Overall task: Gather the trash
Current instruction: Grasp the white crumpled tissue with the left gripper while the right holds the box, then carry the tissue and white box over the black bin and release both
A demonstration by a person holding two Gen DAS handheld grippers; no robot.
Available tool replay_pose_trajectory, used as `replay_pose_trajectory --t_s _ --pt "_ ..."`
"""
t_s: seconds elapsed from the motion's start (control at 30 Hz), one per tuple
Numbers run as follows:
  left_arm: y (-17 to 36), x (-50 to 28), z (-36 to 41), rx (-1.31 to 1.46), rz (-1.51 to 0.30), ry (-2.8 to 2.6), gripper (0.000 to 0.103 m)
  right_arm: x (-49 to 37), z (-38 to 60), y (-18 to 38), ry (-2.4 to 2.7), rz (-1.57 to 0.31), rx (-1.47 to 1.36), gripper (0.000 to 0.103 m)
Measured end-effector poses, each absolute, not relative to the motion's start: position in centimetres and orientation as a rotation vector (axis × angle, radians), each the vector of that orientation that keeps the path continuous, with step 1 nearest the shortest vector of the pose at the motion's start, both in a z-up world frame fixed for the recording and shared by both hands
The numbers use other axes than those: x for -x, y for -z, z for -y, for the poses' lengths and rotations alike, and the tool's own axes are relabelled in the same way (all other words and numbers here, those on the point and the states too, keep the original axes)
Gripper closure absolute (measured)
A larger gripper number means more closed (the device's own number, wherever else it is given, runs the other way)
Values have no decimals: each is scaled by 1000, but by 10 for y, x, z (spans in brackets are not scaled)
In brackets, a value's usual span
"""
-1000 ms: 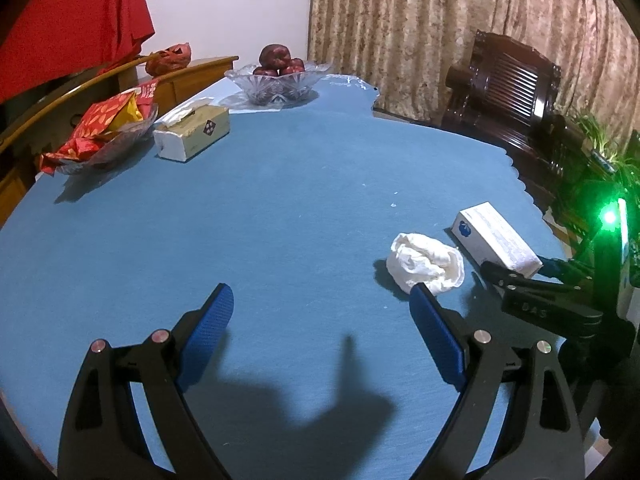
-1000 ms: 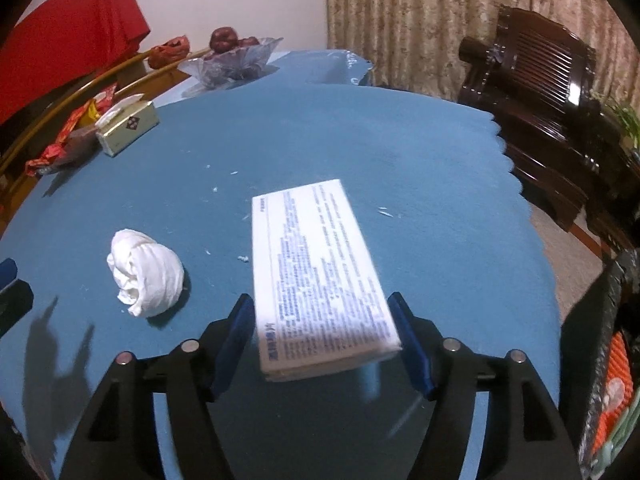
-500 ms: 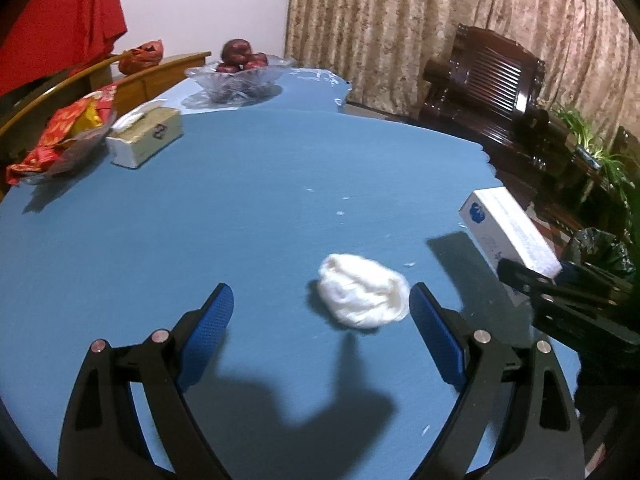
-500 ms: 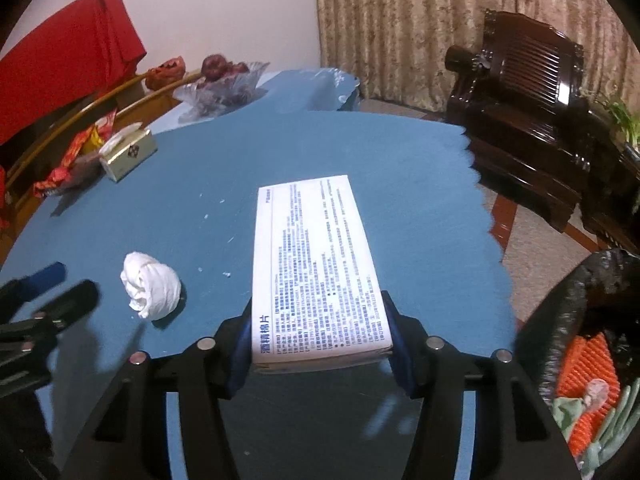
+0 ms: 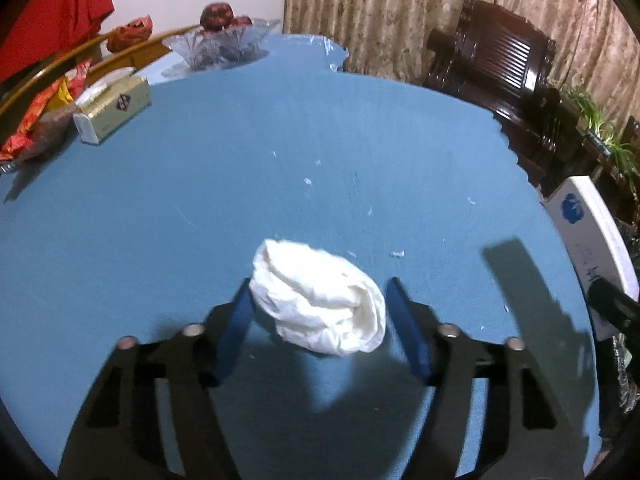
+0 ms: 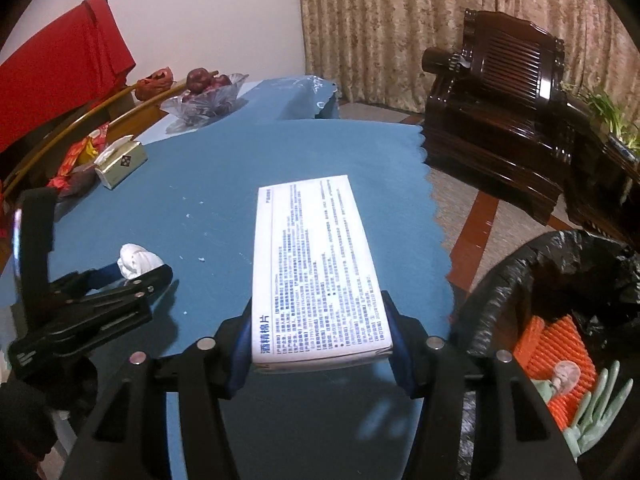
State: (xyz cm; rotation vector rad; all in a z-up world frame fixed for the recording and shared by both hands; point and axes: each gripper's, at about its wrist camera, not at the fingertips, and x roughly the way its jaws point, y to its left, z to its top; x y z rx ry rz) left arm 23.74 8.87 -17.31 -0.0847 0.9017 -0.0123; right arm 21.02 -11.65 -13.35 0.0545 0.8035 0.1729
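A crumpled white tissue [image 5: 320, 300] lies on the blue table [image 5: 240, 160]. My left gripper [image 5: 320, 312] is around it, with the left blue pad touching it and a small gap at the right pad. The tissue also shows in the right wrist view [image 6: 138, 262], between the left gripper's fingers [image 6: 104, 272]. My right gripper [image 6: 320, 340] is shut on a white printed box [image 6: 316, 272] and holds it above the table's right edge. The box also shows in the left wrist view [image 5: 592, 240]. A bin with a black bag [image 6: 560, 280] stands right of the table.
A tissue box [image 5: 114, 112], a dish of red snack packets [image 5: 44, 120] and a glass fruit bowl [image 5: 220, 46] stand at the table's far left. A dark wooden chair [image 6: 500, 112] stands beyond the table. Small white scraps [image 5: 308, 180] dot the cloth.
My left gripper moved forward onto the tissue and its jaws narrowed around it. My right gripper lifted the box and carried it right, toward the bin.
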Motion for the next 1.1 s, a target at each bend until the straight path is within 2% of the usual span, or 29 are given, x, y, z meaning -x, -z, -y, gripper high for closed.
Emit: replay_pose_trajectory --t_s 0.13,0.23,1.1 --pt "171 -234 -89 96 -903 10 58 -206 121 132 -173 -798 -61 47" --pt "161 -227 -91 109 -879 11 59 -203 124 128 -177 -792 -75 47" --pt "45 -107 -45 53 -675 106 59 -122 160 64 -191 -670 -114 47"
